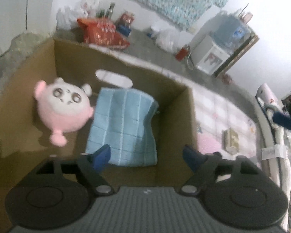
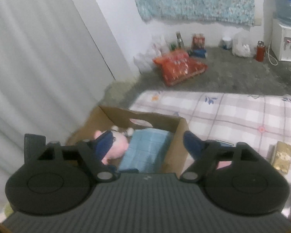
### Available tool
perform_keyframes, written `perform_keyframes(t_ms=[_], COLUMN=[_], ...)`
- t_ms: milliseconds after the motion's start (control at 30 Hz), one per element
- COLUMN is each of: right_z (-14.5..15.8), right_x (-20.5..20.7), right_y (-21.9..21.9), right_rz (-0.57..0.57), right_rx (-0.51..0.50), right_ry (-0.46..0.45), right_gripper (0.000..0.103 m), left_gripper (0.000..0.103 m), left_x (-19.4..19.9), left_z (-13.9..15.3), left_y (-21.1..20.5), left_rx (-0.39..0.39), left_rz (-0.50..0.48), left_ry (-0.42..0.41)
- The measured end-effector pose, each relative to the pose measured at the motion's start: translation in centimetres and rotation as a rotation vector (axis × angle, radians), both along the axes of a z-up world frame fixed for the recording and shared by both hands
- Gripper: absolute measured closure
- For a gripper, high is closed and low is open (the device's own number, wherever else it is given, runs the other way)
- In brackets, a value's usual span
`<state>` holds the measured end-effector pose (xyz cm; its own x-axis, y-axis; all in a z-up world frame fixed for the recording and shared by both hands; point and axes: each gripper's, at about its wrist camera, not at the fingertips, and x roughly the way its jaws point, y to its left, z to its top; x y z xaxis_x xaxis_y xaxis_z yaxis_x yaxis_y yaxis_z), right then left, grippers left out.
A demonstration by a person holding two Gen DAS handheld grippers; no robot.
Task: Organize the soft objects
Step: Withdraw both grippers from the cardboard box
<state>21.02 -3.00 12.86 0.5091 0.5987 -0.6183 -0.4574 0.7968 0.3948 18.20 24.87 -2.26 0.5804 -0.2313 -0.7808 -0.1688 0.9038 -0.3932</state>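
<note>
A cardboard box stands on the bed. Inside it lie a round pink and white plush toy on the left and a folded light blue quilted cloth on the right. My left gripper is open and empty, just above the near end of the cloth inside the box. In the right wrist view the box, the plush and the blue cloth lie below. My right gripper is open and empty above the box.
The bed has a pink checked sheet. A small gold packet lies on it at the right. A red bag, bottles and a water dispenser stand on the grey floor by the wall.
</note>
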Motion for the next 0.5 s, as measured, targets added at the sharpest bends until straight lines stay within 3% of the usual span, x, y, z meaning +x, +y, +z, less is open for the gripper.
perform_keyframes(t_ms=[167,333,500], right_z=[1.7,2.3,1.7], right_x=[-5.6,-11.7,-16.5], right_y=[-6.8,-12.4,-15.3], right_rz=[-0.066,-0.147,-0.175], right_rx=[0.082,0.058,0.049], right_ry=[-0.043,-0.111,-0.136], right_gripper=[0.011,0.003,0.003], left_gripper=[0.01,0.006,0.006], left_x=[-4.2,-8.6,-9.6], left_z=[3.7,6.5,7.2], left_y=[-0.3,-1.5,-2.6], left_rx=[0.027,0.062,0.138], left_rz=[0.01,-0.002,-0.013], left_ry=[-0.101,-0.188,-0.227])
